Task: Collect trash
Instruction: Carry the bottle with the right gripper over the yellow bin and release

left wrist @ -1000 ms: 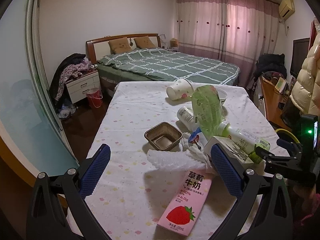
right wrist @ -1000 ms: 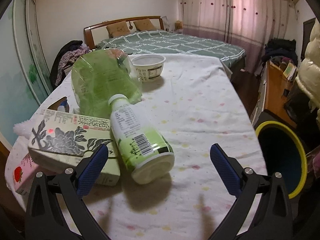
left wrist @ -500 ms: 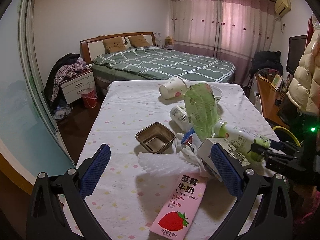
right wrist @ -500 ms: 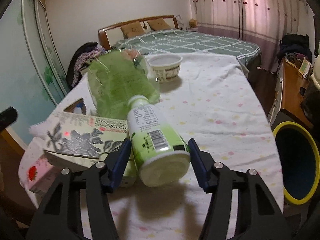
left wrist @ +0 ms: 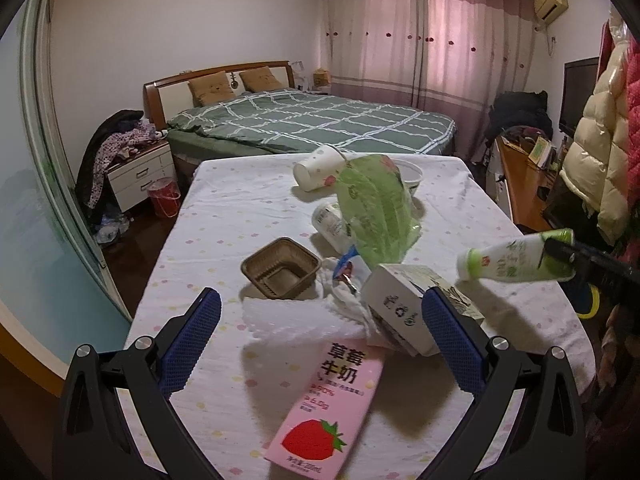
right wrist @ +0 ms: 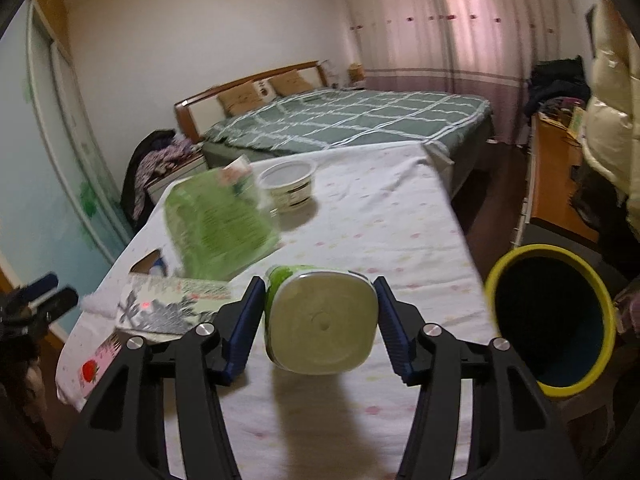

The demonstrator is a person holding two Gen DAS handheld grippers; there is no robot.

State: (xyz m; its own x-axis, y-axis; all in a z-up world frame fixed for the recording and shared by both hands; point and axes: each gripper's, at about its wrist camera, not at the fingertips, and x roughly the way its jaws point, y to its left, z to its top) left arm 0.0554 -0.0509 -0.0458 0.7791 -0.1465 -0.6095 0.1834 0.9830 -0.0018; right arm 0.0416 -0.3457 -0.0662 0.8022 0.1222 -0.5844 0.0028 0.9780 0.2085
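My right gripper (right wrist: pixel 320 320) is shut on a green and white drink bottle (right wrist: pixel 320 322), held off the table; the bottle also shows in the left wrist view (left wrist: pixel 516 260) in the air at the right. A yellow-rimmed bin (right wrist: pixel 552 316) stands on the floor right of the table. My left gripper (left wrist: pixel 320 336) is open and empty above a pink strawberry milk carton (left wrist: pixel 324 404). Near it lie a white foam sheet (left wrist: pixel 288 320), a brown plastic tray (left wrist: pixel 280 272), a grey patterned carton (left wrist: pixel 404 304) and a green bag (left wrist: pixel 376 208).
A paper cup (left wrist: pixel 316 168), a white bowl (right wrist: pixel 288 184) and another small bottle (left wrist: pixel 330 226) lie farther back on the table (right wrist: pixel 384 216) with its dotted white cloth. Behind it is a bed (left wrist: pixel 312 120). A desk and hanging jackets (left wrist: pixel 600 152) are at the right.
My right gripper closed on the green bottle and lifted it off the table. The left gripper pulled back a little and stayed open.
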